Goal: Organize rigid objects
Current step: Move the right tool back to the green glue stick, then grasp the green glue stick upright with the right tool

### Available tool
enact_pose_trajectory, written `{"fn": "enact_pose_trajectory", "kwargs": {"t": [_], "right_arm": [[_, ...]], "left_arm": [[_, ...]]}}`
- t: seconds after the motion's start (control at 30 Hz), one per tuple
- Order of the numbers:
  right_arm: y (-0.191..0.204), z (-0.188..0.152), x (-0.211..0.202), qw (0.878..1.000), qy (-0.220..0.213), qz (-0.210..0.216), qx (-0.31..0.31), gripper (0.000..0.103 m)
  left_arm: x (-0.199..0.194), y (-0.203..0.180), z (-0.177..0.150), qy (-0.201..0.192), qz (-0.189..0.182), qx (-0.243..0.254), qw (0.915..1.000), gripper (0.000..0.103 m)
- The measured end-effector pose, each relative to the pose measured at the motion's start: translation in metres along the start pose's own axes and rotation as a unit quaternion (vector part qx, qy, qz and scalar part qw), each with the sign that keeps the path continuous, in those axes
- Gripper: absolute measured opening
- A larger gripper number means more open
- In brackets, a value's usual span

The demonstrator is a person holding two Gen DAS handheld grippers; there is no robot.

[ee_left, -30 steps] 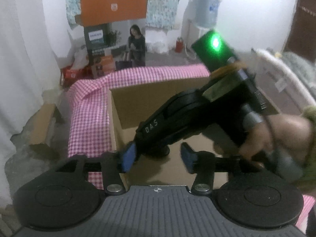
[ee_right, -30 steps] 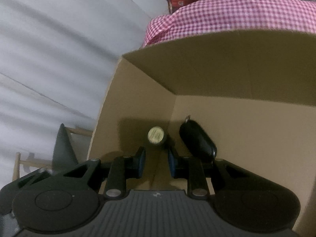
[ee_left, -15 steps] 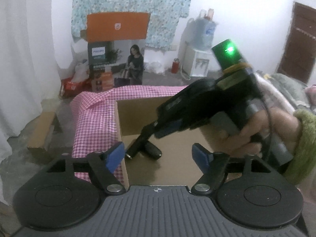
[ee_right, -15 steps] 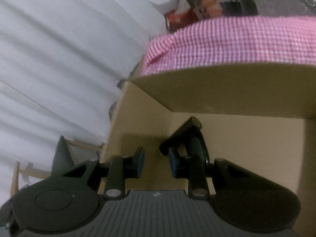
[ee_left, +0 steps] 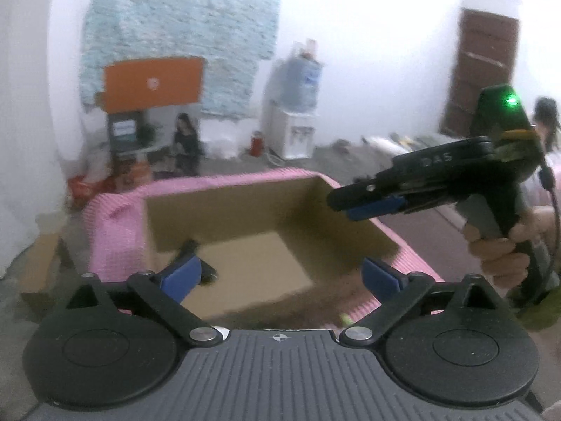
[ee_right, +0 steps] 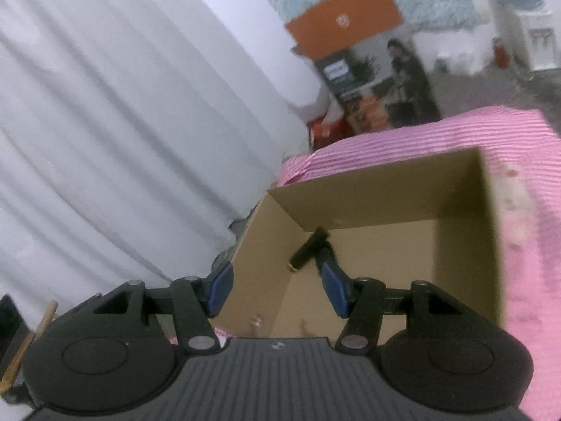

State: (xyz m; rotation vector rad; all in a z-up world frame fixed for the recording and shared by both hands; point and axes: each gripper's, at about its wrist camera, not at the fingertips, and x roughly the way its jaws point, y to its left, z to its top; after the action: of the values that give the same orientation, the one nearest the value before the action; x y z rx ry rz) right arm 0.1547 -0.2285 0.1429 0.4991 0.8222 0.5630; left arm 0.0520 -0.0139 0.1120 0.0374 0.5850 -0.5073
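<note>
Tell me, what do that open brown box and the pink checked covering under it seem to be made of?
The box looks like plain cardboard: matte tan walls, thin straight edges, folded corners. The covering looks like woven cloth, probably cotton gingham: a fine pink and white check that drapes and creases over the corner. The blur leaves the exact fabric open.

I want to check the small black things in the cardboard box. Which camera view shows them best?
The right wrist view: the black things lie mostly unhidden in the box corner. In the left wrist view they are blurred and partly covered.
</note>
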Motion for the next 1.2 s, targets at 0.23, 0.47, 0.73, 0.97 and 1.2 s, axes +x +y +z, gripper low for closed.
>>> {"fn": "enact_pose_trajectory", "kwargs": {"t": [0.23,0.47,0.73,0.97,1.2], "right_arm": [[-0.039,-0.070,-0.043,0.997,-0.027,-0.062,0.040,0.059],[-0.071,-0.116,-0.026,0.991,0.023,-0.118,0.050,0.052],[-0.076,-0.113,0.002,0.990,0.062,-0.126,0.000,0.035],[-0.074,-0.109,0.039,0.983,0.114,-0.136,-0.045,0.021],[-0.077,-0.121,0.035,0.980,0.131,-0.146,-0.040,0.016]], "left_arm": [[0.041,-0.046,-0.031,0.052,-0.040,0.035,0.9972,0.095],[0.086,-0.088,-0.058,0.099,-0.043,0.101,0.9890,0.068],[0.103,-0.100,-0.070,0.122,-0.036,0.123,0.9842,0.051],[0.098,-0.107,-0.075,0.127,-0.043,0.141,0.9809,0.051],[0.094,-0.119,-0.077,0.131,-0.066,0.151,0.9775,0.051]]}}
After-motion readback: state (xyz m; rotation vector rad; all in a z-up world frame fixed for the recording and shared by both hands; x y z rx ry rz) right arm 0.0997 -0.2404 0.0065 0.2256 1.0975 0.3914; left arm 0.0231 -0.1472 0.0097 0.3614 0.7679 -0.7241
